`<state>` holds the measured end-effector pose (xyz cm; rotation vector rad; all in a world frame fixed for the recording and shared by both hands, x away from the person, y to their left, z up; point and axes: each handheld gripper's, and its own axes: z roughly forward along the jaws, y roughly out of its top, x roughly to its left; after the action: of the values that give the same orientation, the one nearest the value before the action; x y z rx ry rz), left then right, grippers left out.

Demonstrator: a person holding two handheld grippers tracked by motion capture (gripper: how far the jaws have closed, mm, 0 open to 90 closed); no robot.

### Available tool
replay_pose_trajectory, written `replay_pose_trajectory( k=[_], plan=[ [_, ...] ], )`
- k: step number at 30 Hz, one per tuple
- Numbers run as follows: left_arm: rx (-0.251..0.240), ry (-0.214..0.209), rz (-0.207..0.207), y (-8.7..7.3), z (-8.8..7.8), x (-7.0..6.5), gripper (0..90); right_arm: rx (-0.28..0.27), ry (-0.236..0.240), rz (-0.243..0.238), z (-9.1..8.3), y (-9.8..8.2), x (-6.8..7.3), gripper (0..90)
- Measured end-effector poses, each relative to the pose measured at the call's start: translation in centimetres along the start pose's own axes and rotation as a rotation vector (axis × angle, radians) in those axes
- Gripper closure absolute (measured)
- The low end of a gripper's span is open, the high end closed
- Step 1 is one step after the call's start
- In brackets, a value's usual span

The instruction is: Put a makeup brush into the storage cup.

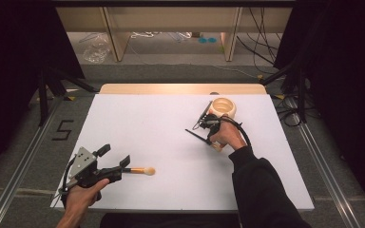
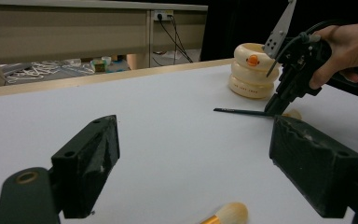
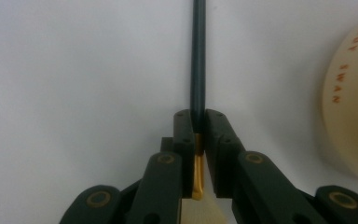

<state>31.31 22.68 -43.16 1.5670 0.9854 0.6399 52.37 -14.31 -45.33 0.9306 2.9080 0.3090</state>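
Two makeup brushes: right claw (image 3: 197,123) clenches one brush (image 3: 197,56), left claw (image 2: 193,172) gapes above the other brush (image 2: 226,214).

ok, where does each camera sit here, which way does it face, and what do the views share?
High view: above the person's side, looking forward and down on the white table; both forearms, left tongs and right tongs show.
Left gripper view: rides the left tongs, low across the table; open jaws frame a short brush, with the right hand beyond.
Right gripper view: rides the right tongs, looking straight down; jaws clamp a dark-handled brush.
Shared: the cream holder.
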Motion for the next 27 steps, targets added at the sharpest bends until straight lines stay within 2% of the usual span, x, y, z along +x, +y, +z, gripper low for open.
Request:
replay_pose_trajectory(
  k=[2, 3, 13, 19, 27],
  plan=[
    [-0.001, 0.000, -0.001, 0.0, 0.0, 0.0, 15.8, 0.012, 0.005, 0.001, 0.1, 0.0, 0.0, 84.1],
    [-0.001, 0.000, 0.000, 0.0, 0.0, 0.0, 15.8, 0.024, 0.005, 0.022, 0.0, 0.1, 0.2, 84.0],
    [0.000, 0.001, -0.003, 0.0, 0.0, 0.0, 15.8, 0.074, -0.009, -0.013, -0.1, 0.7, 0.4, 84.1],
    [-0.001, 0.001, -0.002, 0.0, 0.0, 0.0, 15.8, 0.075, -0.022, -0.037, -0.1, 0.7, 0.5, 84.2],
    [-0.002, 0.002, -0.005, 0.0, 0.0, 0.0, 15.8, 0.041, -0.029, -0.052, -1.2, 0.8, 0.7, 84.2]
  ],
)
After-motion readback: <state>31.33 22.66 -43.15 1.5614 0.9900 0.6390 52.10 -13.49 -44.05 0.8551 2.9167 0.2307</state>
